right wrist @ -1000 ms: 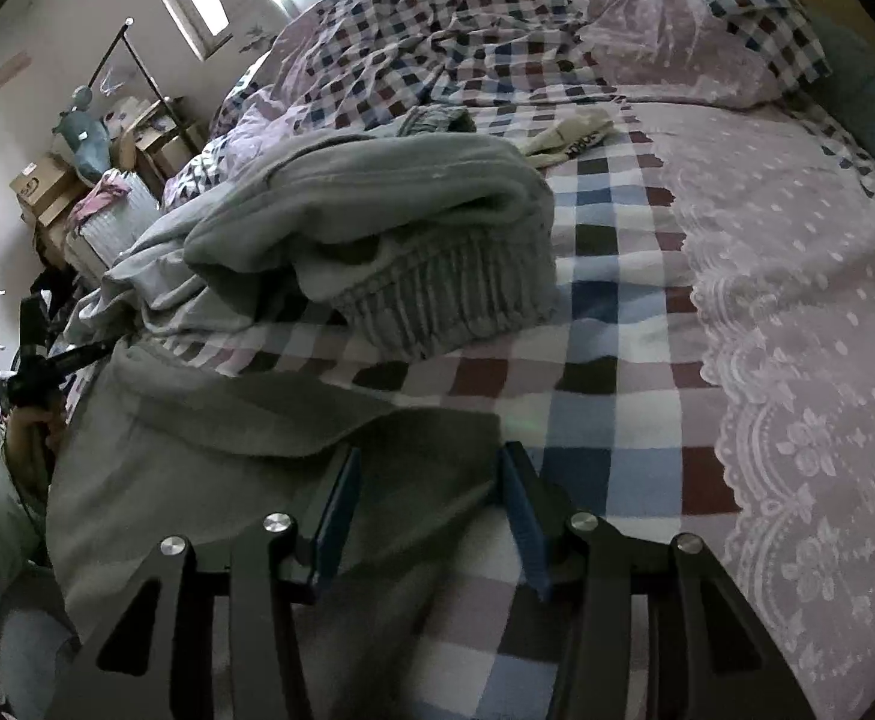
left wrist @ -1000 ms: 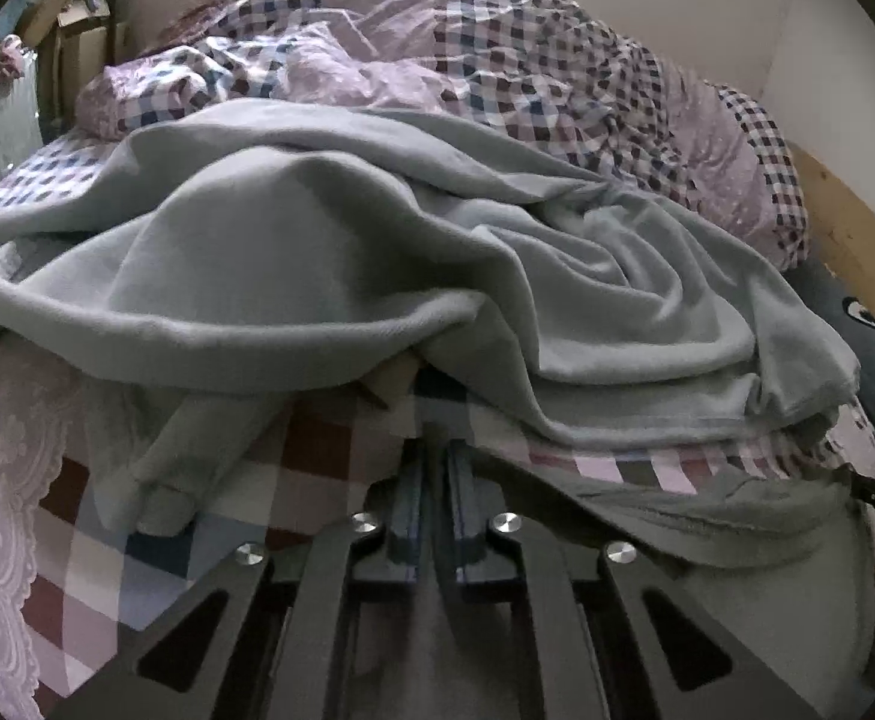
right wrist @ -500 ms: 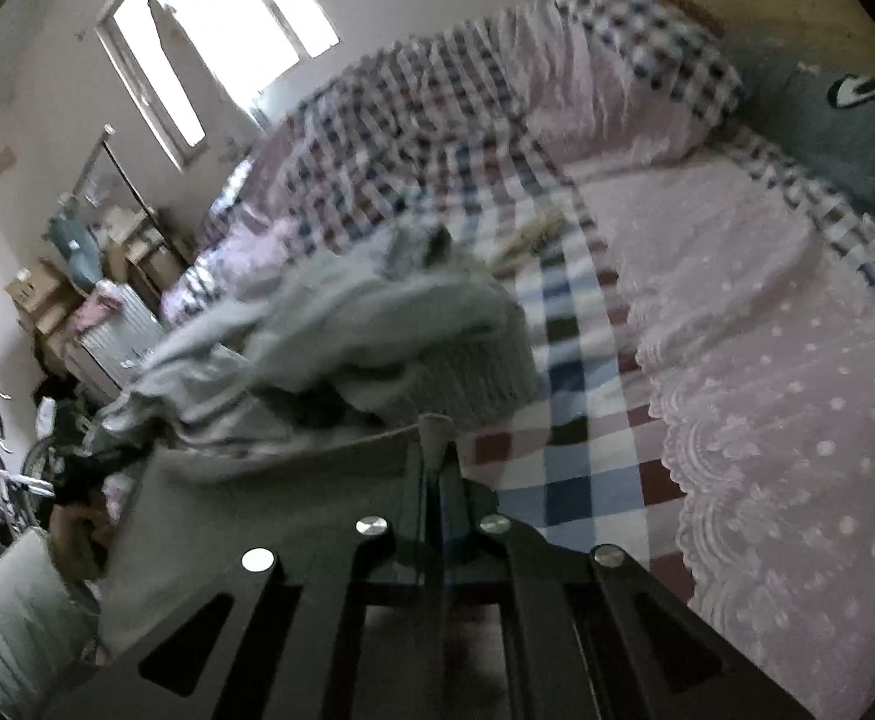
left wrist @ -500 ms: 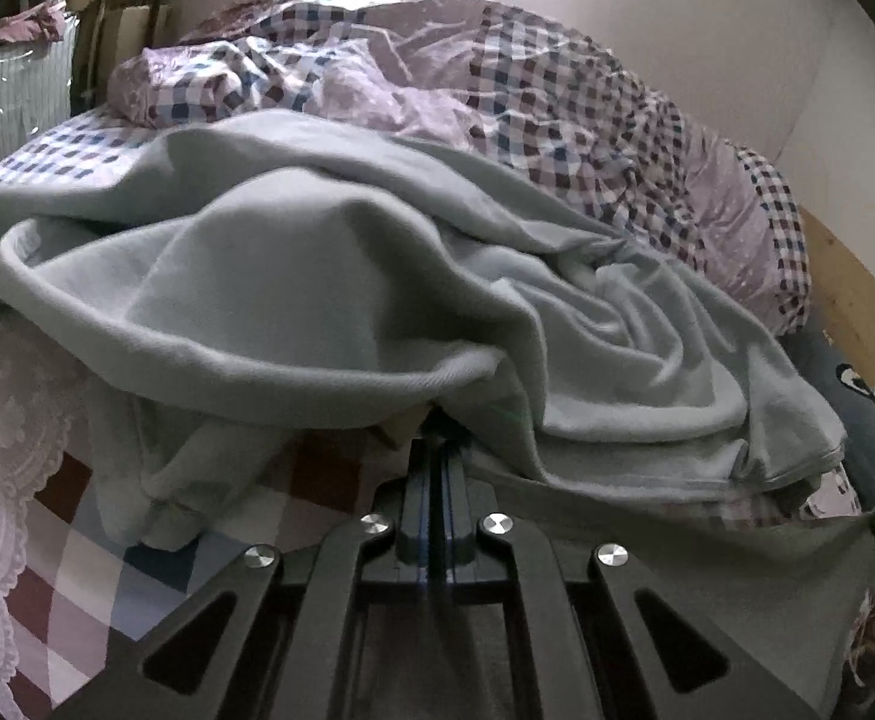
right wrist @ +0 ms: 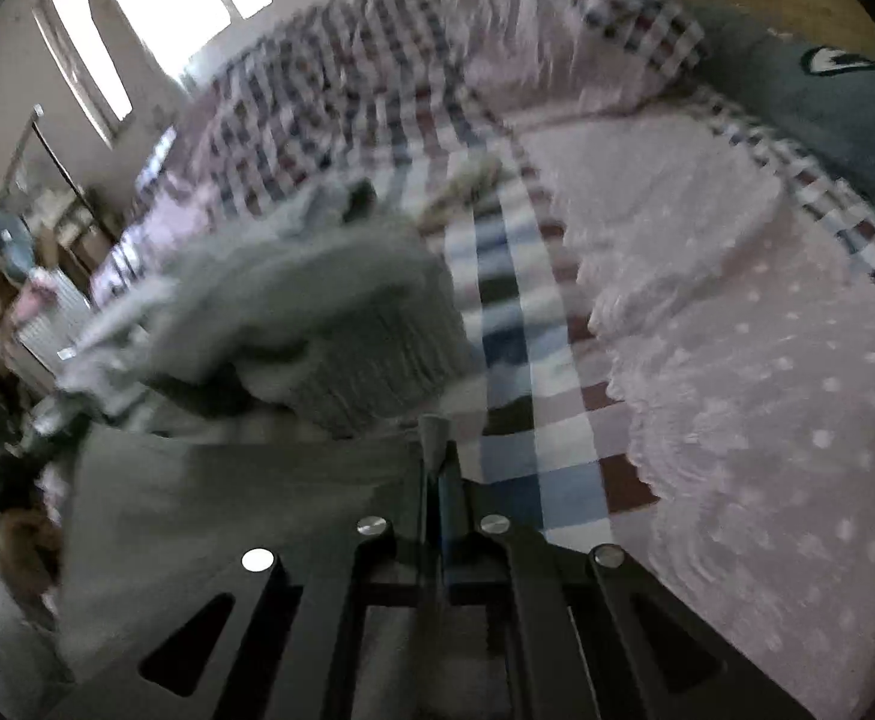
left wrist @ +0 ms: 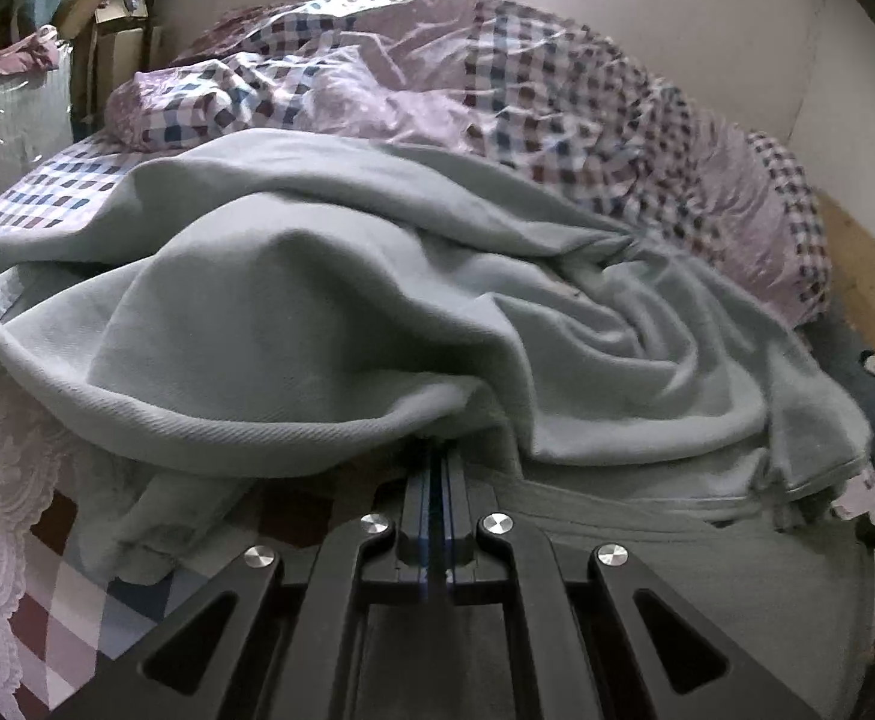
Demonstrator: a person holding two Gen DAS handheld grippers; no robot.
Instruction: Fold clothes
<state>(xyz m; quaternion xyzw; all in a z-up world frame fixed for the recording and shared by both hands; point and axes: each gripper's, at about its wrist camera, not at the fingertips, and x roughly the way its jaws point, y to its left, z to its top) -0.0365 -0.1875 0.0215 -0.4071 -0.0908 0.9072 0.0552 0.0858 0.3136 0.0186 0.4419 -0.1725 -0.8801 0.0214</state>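
Observation:
A pale grey-green garment (left wrist: 329, 324) lies bunched in big folds across the bed, with a darker grey-green part (left wrist: 707, 564) stretched flat toward the camera. My left gripper (left wrist: 436, 462) is shut, its tips tucked under the garment's thick rolled hem, pinching the cloth. In the right wrist view the same garment (right wrist: 293, 324) is a blurred heap with a ribbed cuff, and a flat panel (right wrist: 215, 516) runs to my right gripper (right wrist: 434, 450), which is shut on a corner of the cloth that sticks up between the jaws.
The bed carries a checked sheet (right wrist: 509, 360) and a pink lace-edged cover (right wrist: 737, 360). A rumpled checked duvet (left wrist: 497, 90) fills the far side. A wooden headboard (left wrist: 869, 276), a dark cushion (right wrist: 827, 120), boxes and a white basket (left wrist: 11, 120) stand around.
My right gripper went from open over the cloth to shut on it, then lifted and tilted up. My left gripper stayed shut and pushed forward under the rolled hem.

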